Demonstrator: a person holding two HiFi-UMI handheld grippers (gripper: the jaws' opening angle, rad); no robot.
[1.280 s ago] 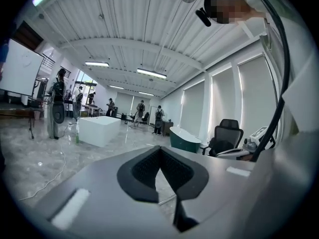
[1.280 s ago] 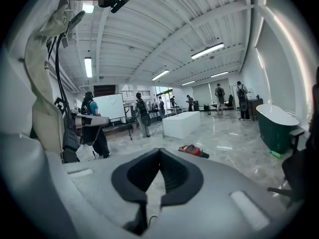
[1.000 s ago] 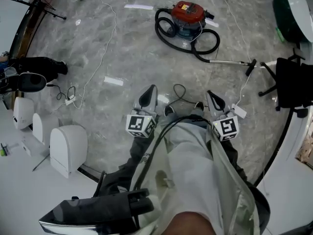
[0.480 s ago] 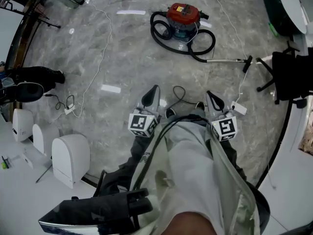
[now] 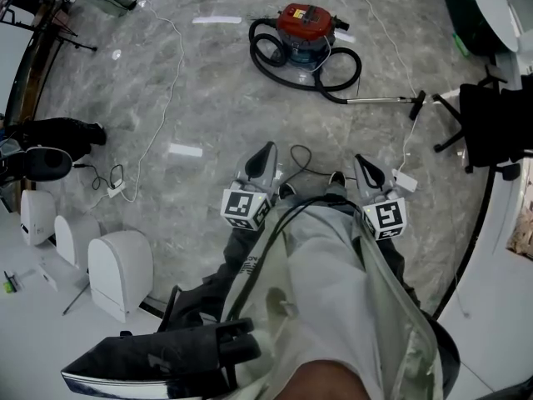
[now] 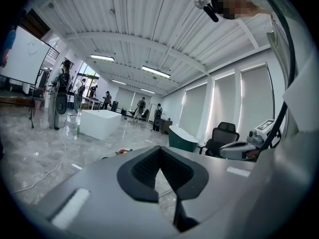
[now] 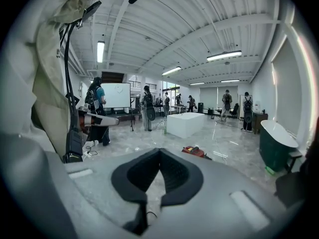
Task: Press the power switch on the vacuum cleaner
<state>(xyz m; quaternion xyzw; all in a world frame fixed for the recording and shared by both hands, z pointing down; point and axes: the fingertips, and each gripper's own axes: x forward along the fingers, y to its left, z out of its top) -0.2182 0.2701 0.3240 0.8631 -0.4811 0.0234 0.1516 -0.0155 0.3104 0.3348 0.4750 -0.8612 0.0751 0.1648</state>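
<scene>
Vacuum on the floor, well apart from us; we hold the left hand-held gripper and right hand-held gripper with jaws together, both empty.

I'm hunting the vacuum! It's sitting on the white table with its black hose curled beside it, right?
Not the table: the head view shows the vacuum sitting on the grey floor, its black hose curled beside it.
</scene>
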